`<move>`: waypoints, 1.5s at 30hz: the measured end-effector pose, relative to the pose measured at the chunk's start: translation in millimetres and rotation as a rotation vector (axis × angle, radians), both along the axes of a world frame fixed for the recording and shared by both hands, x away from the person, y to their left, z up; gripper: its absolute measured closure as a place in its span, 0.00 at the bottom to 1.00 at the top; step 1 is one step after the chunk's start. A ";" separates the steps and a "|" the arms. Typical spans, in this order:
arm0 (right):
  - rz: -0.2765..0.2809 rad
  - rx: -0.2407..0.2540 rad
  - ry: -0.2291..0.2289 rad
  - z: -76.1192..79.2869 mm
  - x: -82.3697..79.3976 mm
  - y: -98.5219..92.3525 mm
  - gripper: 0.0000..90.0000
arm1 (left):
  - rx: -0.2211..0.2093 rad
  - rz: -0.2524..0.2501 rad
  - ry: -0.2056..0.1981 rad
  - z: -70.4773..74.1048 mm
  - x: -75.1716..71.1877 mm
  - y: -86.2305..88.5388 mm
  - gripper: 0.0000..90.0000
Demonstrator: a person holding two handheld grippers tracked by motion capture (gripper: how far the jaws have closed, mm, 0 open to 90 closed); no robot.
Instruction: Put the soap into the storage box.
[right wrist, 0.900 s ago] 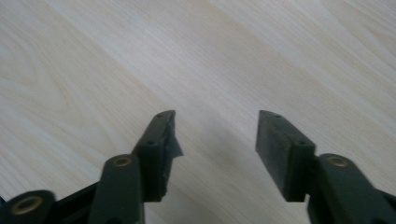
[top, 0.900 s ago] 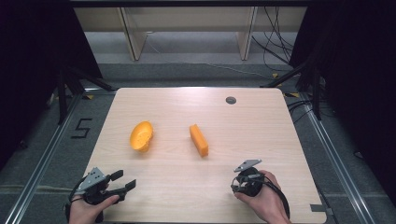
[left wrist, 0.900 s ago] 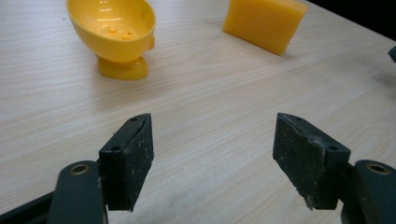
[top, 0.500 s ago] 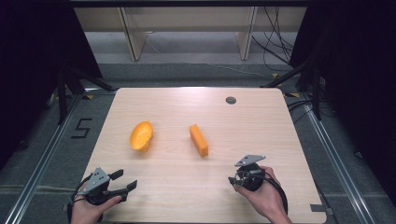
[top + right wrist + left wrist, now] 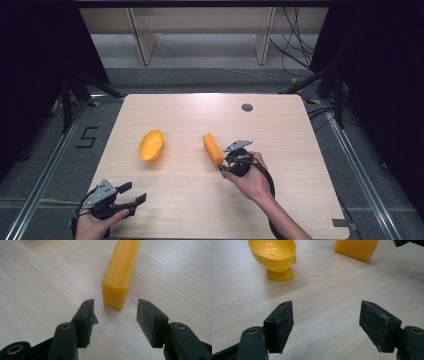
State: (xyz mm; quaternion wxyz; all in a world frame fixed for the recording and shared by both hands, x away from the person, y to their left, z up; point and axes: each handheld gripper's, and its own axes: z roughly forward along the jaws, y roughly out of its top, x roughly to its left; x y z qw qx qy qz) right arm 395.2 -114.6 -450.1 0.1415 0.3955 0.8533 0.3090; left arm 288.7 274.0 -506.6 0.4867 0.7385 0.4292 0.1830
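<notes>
A yellow footed cup point(image 5: 151, 145) lies tipped on the wooden table point(image 5: 175, 115), left of centre. In the left gripper view the cup point(image 5: 274, 255) shows its hollow inside. An orange-yellow block point(image 5: 212, 149) lies to its right, long side pointing away from me. My right gripper point(image 5: 223, 165) is at the block's near end, open. In the right gripper view the block point(image 5: 121, 270) ends just ahead of the gap of that gripper point(image 5: 116, 312), touching neither pad. My left gripper point(image 5: 134, 194) stands open near the front left edge, nothing between the jaws point(image 5: 327, 322).
A dark round grommet point(image 5: 247, 107) sits in the table near its far edge. Beyond the table stand the pale legs of a shelf point(image 5: 140, 40) and loose cables point(image 5: 295, 45). The floor at left bears a "5" mark point(image 5: 88, 137).
My right hand has moved forward and left from the front right of the table up to the block's near end. The left hand has hardly moved.
</notes>
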 end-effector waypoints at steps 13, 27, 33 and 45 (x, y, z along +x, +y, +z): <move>-0.037 -0.002 0.023 -12.1 22.9 23.5 0.43 | 0.008 -0.008 -0.001 -0.3 0.6 -0.3 0.30; -0.056 -0.097 -0.001 -25.5 42.2 45.8 0.51 | 0.013 -0.003 0.011 -0.3 0.0 -0.5 0.30; -0.038 -0.132 -0.013 -27.8 50.1 40.1 0.67 | -0.003 -0.013 0.012 -1.6 0.6 -1.1 0.30; 0.144 -0.089 0.046 -17.6 48.7 16.5 0.68 | 0.016 -0.044 -0.009 -1.2 0.3 -3.0 0.32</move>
